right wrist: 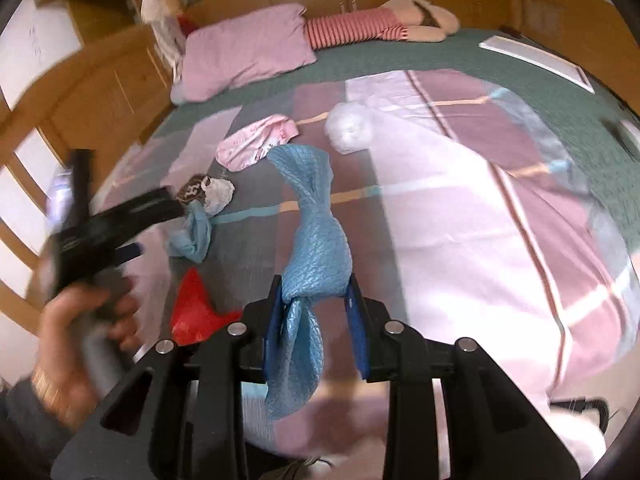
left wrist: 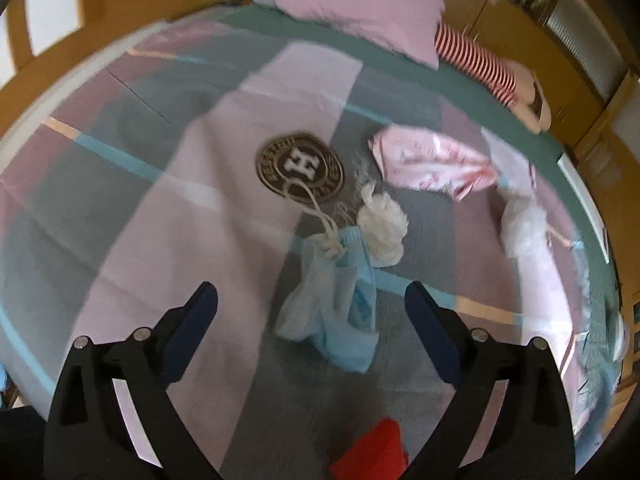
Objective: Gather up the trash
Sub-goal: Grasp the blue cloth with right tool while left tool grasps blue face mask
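Observation:
My right gripper [right wrist: 316, 294] is shut on a light blue textured cloth [right wrist: 318, 236]. The cloth stands up between the pads and its tail hangs below them. My left gripper [left wrist: 312, 300] is open above the patchwork bed cover [left wrist: 160, 220], with a crumpled blue face mask [left wrist: 340, 304] lying between its fingertips. Just beyond the mask are a white tissue wad [left wrist: 382, 228] and a round brown tag with a white H [left wrist: 300, 168]. A pink wrapper [left wrist: 432, 164] and a clear plastic bag [left wrist: 520, 224] lie further right. A red wrapper [left wrist: 372, 456] sits under the left gripper.
A pink pillow [right wrist: 244, 56] and a striped doll [right wrist: 352, 28] lie at the head of the bed, against a wooden headboard [right wrist: 100, 92]. A hand [right wrist: 80, 340] holds the blurred left gripper at the left. A white flat board [right wrist: 536, 56] lies on the green blanket.

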